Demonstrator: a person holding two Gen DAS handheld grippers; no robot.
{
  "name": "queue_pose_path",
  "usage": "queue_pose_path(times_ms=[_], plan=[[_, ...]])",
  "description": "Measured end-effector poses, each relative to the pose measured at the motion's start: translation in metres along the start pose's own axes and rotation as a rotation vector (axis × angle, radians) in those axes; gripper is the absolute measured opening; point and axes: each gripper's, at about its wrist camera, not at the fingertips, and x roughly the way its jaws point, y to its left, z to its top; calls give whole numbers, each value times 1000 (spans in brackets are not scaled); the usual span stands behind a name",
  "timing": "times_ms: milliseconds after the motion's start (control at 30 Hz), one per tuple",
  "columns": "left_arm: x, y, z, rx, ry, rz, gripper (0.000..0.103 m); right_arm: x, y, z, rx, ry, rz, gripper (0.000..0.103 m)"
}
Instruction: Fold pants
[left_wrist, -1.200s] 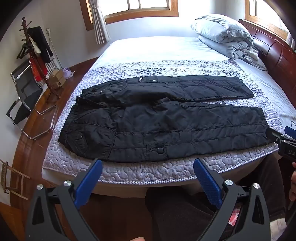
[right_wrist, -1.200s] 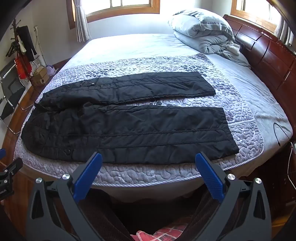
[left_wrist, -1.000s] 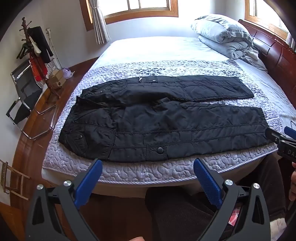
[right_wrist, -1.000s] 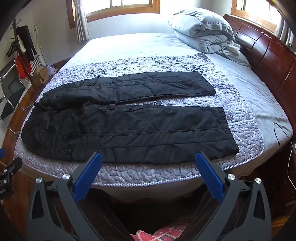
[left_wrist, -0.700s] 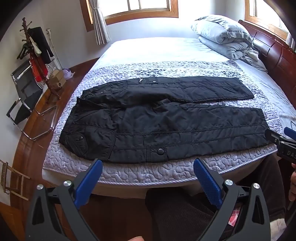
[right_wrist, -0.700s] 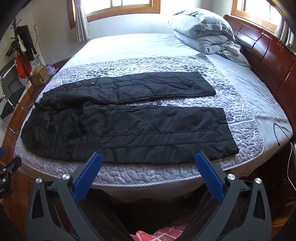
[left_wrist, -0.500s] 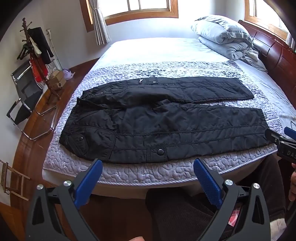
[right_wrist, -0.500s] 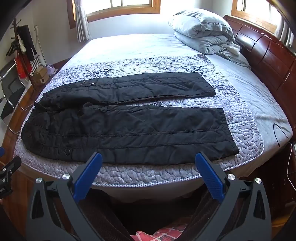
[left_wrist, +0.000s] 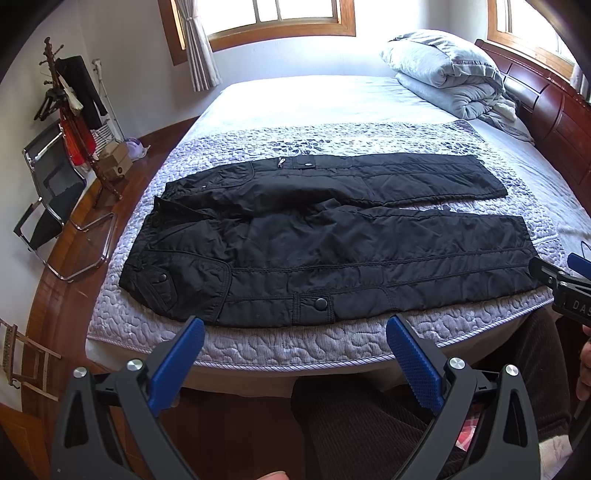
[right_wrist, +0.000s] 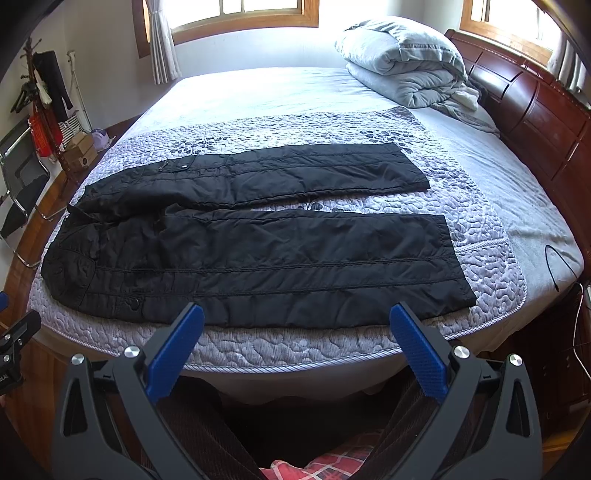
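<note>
Black quilted pants (left_wrist: 325, 236) lay flat on the lavender quilted bedspread (left_wrist: 332, 343); left gripper (left_wrist: 295, 336) and right gripper (right_wrist: 297, 321) hung before its near edge, jaws apart, empty.

A bed (left_wrist: 332, 99) with a pale sheet fills the room, a lilac quilt (left_wrist: 295, 347) spread across its near half. At two o'clock a folded grey duvet (left_wrist: 443, 70) lies by the dark wood headboard (right_wrist: 535, 110). Sunlit wood-framed windows (left_wrist: 280, 14) sit at twelve. At nine o'clock a coat rack (left_wrist: 70, 110) and chrome chair (left_wrist: 48, 199) stand on the wood floor (left_wrist: 81, 236).
</note>
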Motion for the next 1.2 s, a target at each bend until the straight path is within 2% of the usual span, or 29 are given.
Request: queue_pose_path(times_ms=[1200], plan=[[0, 2, -1, 1, -2, 0, 99, 0, 0, -2, -2, -1, -2, 101]])
